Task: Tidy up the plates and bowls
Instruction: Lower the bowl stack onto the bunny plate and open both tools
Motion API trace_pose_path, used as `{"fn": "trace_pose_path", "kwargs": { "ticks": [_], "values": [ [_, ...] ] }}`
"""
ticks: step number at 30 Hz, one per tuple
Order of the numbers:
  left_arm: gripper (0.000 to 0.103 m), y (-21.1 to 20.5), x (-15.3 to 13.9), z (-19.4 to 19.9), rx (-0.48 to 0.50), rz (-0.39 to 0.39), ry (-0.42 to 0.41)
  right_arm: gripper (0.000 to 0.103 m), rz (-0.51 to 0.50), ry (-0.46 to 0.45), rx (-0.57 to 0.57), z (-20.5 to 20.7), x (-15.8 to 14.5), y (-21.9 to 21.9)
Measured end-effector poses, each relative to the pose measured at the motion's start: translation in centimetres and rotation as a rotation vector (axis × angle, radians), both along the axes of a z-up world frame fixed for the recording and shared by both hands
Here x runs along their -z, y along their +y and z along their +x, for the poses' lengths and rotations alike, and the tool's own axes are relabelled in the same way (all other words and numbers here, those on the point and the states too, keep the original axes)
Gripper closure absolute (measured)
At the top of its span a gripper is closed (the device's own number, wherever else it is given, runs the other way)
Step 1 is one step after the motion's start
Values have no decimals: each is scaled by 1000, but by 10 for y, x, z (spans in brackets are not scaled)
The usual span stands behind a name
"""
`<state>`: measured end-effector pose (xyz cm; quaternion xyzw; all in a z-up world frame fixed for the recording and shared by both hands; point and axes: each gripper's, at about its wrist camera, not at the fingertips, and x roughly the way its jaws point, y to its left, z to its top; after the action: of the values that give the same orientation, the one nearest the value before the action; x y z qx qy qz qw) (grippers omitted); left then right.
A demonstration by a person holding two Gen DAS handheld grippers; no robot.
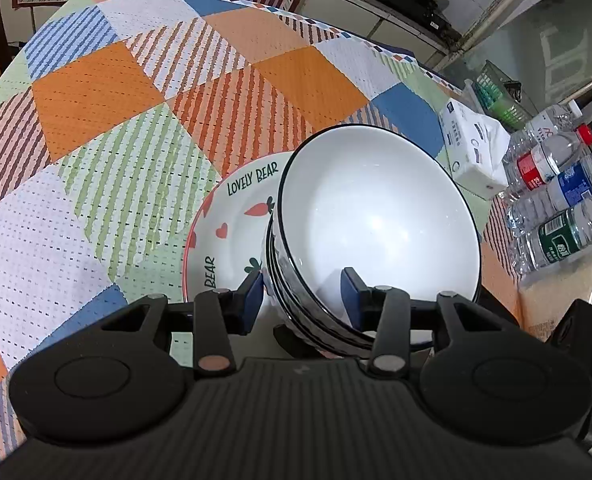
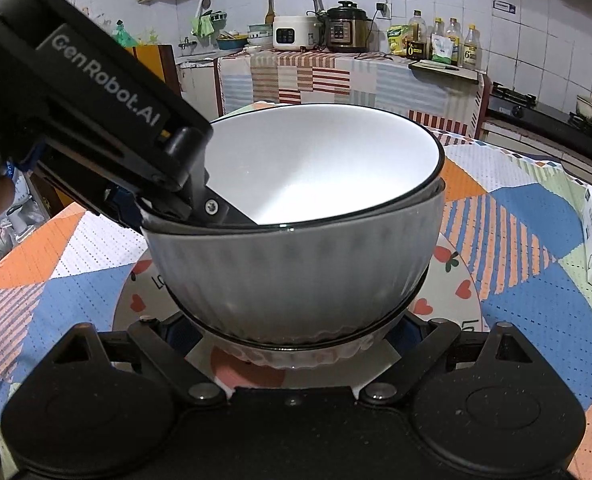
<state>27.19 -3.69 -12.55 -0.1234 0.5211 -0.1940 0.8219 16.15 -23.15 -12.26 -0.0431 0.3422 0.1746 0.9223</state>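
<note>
Bowls (image 1: 376,224) stacked on bear plate (image 1: 231,236), centre frame.
Glazed, slippery, breakable; left gripper (image 1: 302,300) jaws straddle the rim wall, right gripper (image 2: 296,332) jaws' state unclear.

Plate (image 1: 231,216) reads "LOVELY BEAR" at its far rim and "BEAR" at its near-left rim; left hand-held gripper (image 2: 199,216) body reads "GenRobot.AI".

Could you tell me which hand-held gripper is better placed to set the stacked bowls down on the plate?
Left: the left hand-held gripper already straddles the rim of the bowls above the plate.
</note>
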Motion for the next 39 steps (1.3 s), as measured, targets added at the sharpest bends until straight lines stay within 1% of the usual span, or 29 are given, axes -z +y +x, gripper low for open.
{"fn": "trace_pose_path", "kwargs": {
  "ticks": [2,3,6,7,10,12,17,21,25,28,31,35,39],
  "values": [
    [56,1,1,-4,-26,8,-25,9,-7,11,0,2,0,0],
    [56,2,1,-7,-42,8,-40,9,-15,14,0,1,1,1],
    [55,7,2,-10,-86,-15,-33,8,-77,-5,-14,-10,2,4],
    [55,7,0,-12,-95,-7,-44,8,-86,-7,-25,-14,1,5],
    [54,4,-9,-21,-93,25,-99,8,-91,14,-34,-24,-6,-1],
    [54,2,-17,-29,-78,35,-128,8,-76,0,-20,-34,-15,-8],
    [53,3,-36,-48,-71,61,-187,8,7,-28,47,-58,-33,-25],
    [53,8,-54,-68,-74,78,-238,8,38,-63,101,-76,-47,-33],
    [52,13,-75,-89,-72,101,-293,8,45,-96,172,-88,-62,-37],
    [51,13,-90,-107,-55,132,-332,7,23,-127,230,-96,-74,-37],
    [50,13,-105,-126,-35,163,-367,6,6,-124,316,-100,-87,-36],
    [46,17,-120,-148,-40,194,-380,6,14,-86,393,-106,-104,-37],
    [44,23,-130,-167,-59,233,-361,6,8,-96,447,-124,-120,-34]
  ]
}}
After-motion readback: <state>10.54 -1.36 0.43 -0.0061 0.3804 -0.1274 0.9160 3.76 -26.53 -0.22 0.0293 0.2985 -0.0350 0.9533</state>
